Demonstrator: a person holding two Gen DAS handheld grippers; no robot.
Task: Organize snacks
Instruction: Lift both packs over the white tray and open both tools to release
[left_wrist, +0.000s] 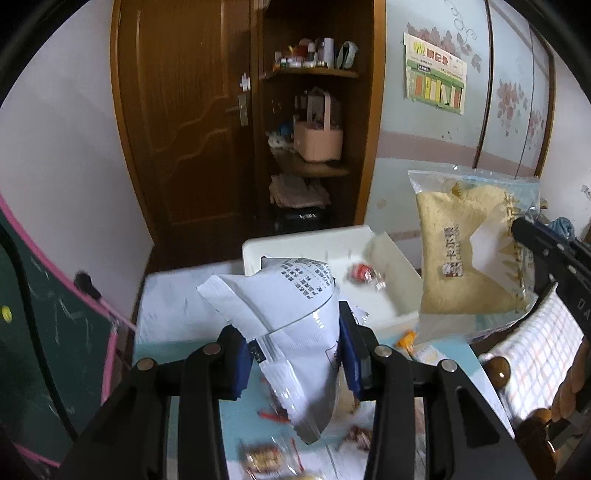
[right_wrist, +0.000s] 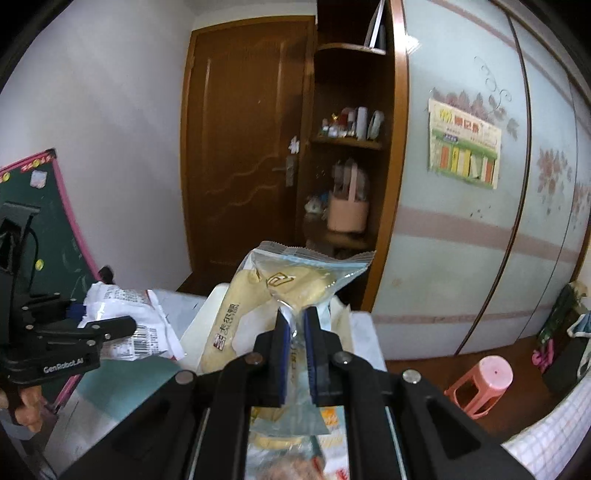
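Above a pale blue tabletop (left_wrist: 177, 347) scattered with small wrapped sweets, two hand-held grippers each carry a snack packet in the air. The left gripper (left_wrist: 295, 354) has its blue-padded jaws pressed against the sides of a white foil packet (left_wrist: 291, 314), crinkled and glossy, printed with black text; its long axis runs away from the camera, the serrated top edge pointing up and towards the door, the lower end hanging below the jaws. The right gripper (right_wrist: 296, 347) has its jaws nearly together, pinching the thin clear seal of a transparent bread packet (right_wrist: 280, 288) with a pale yellow, crumbly-looking loaf inside. That packet stands roughly upright, its long axis rising from the jaws to a zigzag-cut top edge, with dark lettering running up one side. From the left wrist camera the bread packet (left_wrist: 469, 251) hangs at the right, over the near rim of a white rectangular tray (left_wrist: 317, 243) that sits at the far end of the table and holds one red-wrapped sweet (left_wrist: 360, 275). Behind stand a brown wooden door (left_wrist: 184, 122), open corner shelves with a pink basket (left_wrist: 317, 142), and a flower-patterned wardrobe panel bearing a poster (left_wrist: 436, 74). A pink plastic stool (right_wrist: 484, 384) sits on the floor at right.
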